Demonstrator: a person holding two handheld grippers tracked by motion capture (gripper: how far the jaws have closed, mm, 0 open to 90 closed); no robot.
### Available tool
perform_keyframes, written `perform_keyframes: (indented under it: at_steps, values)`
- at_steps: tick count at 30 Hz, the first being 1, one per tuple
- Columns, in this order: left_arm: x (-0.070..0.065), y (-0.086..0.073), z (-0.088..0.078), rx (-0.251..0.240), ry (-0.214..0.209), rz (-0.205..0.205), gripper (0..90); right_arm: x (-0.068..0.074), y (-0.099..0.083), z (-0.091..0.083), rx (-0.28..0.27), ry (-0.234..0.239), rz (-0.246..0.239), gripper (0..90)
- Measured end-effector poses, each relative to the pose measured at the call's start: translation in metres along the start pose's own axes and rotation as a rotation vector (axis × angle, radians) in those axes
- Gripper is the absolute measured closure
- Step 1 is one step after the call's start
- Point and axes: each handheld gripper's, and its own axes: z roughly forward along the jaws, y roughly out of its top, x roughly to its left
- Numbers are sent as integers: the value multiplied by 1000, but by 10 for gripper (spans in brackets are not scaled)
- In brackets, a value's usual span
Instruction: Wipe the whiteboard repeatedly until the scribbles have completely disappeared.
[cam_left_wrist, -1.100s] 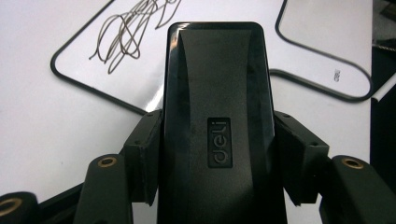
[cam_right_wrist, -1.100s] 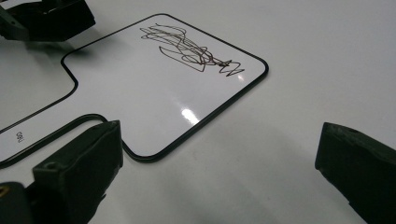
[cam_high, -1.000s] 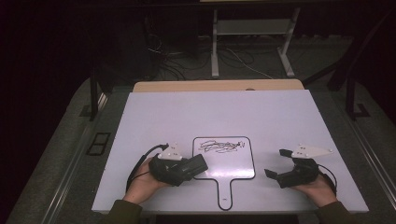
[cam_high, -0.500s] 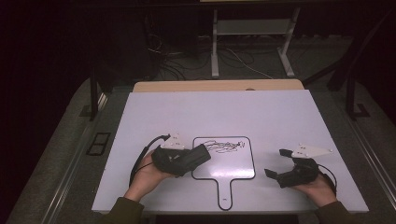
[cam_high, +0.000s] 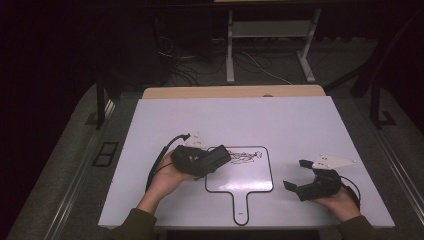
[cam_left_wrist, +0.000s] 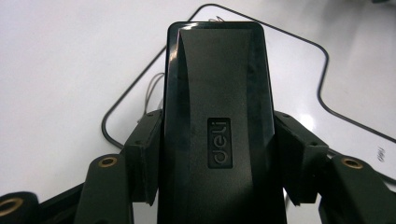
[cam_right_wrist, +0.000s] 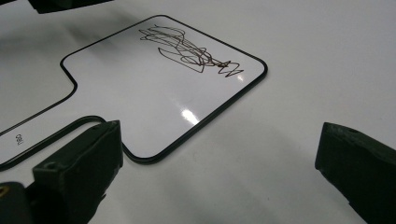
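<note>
Scribbles (cam_high: 242, 156) beside eraser-gripping left tool (cam_high: 220, 159)

1. A white table (cam_high: 280, 120) stands in a dim room, its top brightly lit while everything around it falls into shadow.
2. Beyond the table's far edge, away from both grippers, a strip of pale wooden board (cam_high: 235, 92) runs along its width.
3. Farther back on the dark grey floor (cam_high: 320, 55), a white metal stand (cam_high: 270, 40) rises on two legs, with loose cables (cam_high: 185, 65) tangled beside it.
4. Out past the left gripper's side, a dark post (cam_high: 101, 102) stands upright near the table's corner, and a black rectangular plate (cam_high: 105, 153) lies on the floor.
5. Past the right gripper's side, dark metal legs (cam_high: 376, 97) stand on the floor.
6. The back of the room is black.
</note>
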Motion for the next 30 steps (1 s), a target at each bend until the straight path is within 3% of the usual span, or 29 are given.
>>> perform_keyframes:
  at_steps: [18, 30]
  values:
    - [40, 21, 44, 76, 51, -20, 397, -1, 0, -1, -1, 0, 1, 0]
    - [53, 24, 68, 126, 86, -27, 396, -2, -1, -1, -4, 0, 0, 0]
